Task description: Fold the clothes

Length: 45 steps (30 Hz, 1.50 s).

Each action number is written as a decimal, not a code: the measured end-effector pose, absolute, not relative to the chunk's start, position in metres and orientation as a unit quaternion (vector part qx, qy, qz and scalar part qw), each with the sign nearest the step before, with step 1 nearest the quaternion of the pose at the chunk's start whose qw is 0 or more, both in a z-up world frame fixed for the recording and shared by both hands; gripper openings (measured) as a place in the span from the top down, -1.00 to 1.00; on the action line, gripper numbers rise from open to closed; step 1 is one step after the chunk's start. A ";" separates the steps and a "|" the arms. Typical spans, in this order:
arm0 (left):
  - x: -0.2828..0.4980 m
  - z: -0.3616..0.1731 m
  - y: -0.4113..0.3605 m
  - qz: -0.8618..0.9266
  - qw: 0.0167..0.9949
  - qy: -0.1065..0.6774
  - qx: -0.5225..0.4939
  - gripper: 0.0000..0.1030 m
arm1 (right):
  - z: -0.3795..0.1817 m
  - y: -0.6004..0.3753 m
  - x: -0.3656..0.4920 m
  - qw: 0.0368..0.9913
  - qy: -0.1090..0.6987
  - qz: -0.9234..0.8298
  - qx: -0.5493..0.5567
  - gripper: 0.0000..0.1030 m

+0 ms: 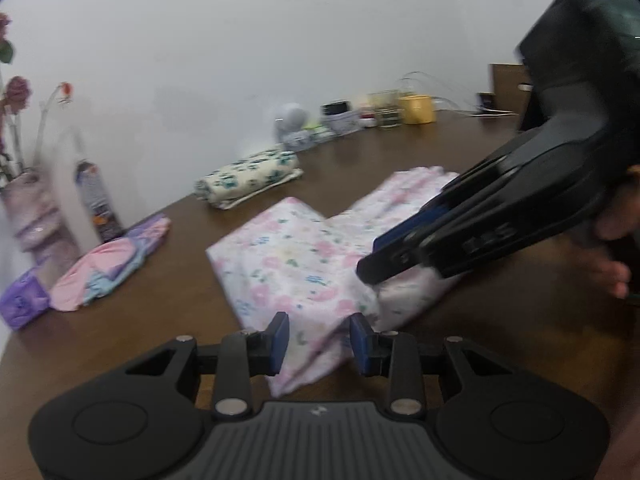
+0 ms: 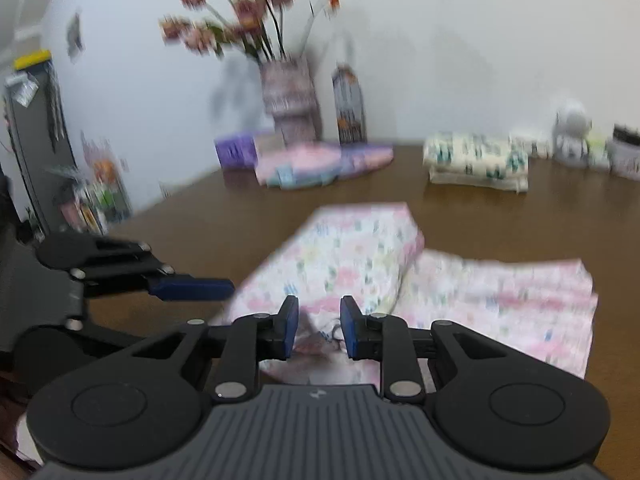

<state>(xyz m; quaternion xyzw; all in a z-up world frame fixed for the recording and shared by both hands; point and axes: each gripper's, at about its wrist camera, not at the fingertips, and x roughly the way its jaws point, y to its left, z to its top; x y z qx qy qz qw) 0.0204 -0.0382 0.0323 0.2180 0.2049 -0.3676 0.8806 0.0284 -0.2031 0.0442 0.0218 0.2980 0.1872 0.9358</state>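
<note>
Both claws hover apart over a pink floral garment on the brown worktop: left claw, right claw. No writing is legible.

The left wrist camera sat just behind the left gripper, angled down across the brown table toward the white back wall, close to the pink floral garment. The right wrist camera sat likewise behind the right gripper. Both views shared the garment, the folded cream floral cloth, the flower vase, and each other's gripper.
</note>
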 end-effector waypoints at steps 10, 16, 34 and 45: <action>0.070 0.054 -0.014 -0.333 0.906 0.253 0.071 -0.18 | 0.052 -0.218 0.045 0.935 0.287 0.174 0.112 0.33; 0.093 0.042 -0.013 -0.335 0.892 0.302 0.029 -0.17 | 0.036 -0.213 0.060 0.928 0.318 0.152 0.121 0.38; 0.103 0.035 -0.008 -0.323 0.886 0.330 -0.048 -0.27 | 0.035 -0.226 0.059 0.927 0.306 0.148 0.162 0.08; 0.075 0.035 0.018 -0.310 0.890 0.329 -0.062 -0.41 | 0.045 -0.246 0.014 0.953 0.266 0.108 0.094 0.05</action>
